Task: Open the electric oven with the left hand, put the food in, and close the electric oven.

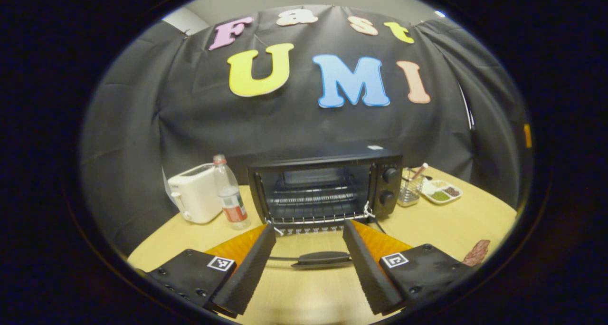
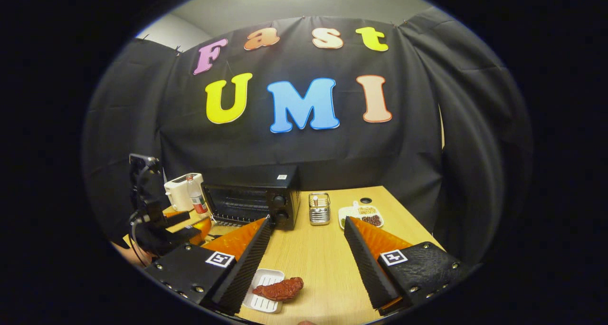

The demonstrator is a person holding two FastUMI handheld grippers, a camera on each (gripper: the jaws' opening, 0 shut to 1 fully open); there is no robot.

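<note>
The black electric oven (image 1: 325,187) stands open at the back of the wooden table (image 1: 456,225), its wire rack bare. Its glass door lies folded down flat, and the door handle (image 1: 323,257) sits between the fingers of my left gripper (image 1: 308,227), which is open and not pressing on it. In the right gripper view the oven (image 2: 251,199) is at the left, with the left gripper (image 2: 164,223) and a hand in front of it. The food, a red piece of meat (image 2: 279,289), rests partly on a small white tray (image 2: 263,291). My right gripper (image 2: 308,220) hangs open above it, holding nothing.
A white toaster (image 1: 194,192) and a plastic bottle (image 1: 229,194) stand left of the oven. A metal utensil holder (image 1: 411,187) and a divided white dish (image 1: 441,192) stand to its right. The meat (image 1: 476,253) lies near the table's right front edge.
</note>
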